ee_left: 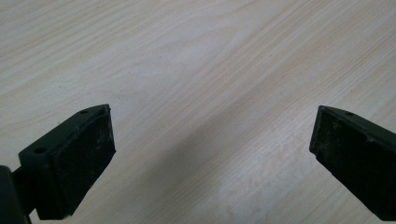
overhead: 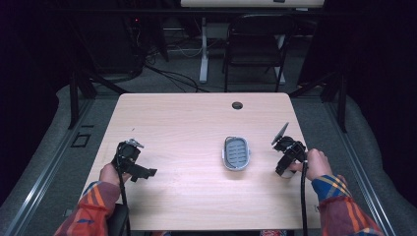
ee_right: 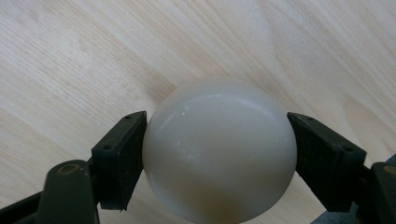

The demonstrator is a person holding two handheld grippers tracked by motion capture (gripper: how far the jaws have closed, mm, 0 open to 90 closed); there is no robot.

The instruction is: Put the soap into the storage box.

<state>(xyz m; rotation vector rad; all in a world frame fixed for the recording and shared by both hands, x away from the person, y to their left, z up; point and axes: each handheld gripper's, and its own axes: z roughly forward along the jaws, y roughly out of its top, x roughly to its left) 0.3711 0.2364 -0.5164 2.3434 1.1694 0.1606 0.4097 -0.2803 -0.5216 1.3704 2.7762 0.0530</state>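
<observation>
The white rounded object (ee_right: 219, 149), smooth and egg-like, sits clamped between the two black jaws of the right gripper (ee_right: 217, 156), one pad pressed to each flank, with the wooden table (ee_right: 70, 56) directly behind it. The right gripper view gives this contact plainly; in the high view the object is reduced to a pale sliver below the right gripper (overhead: 286, 162) near the table's right edge, largely covered by the tool body and the right hand (overhead: 314, 164). The high view adds a grey soap dish (overhead: 236, 153) just left of that gripper, apart from it. The right hand holds its gripper angled downward toward the tabletop. The left hand (overhead: 109, 173) holds the left gripper (overhead: 142, 172) low near the left edge; the left gripper view shows its jaws spread wide over bare wood, gripping nothing. The object's lower end is cut off by the frame edge.
</observation>
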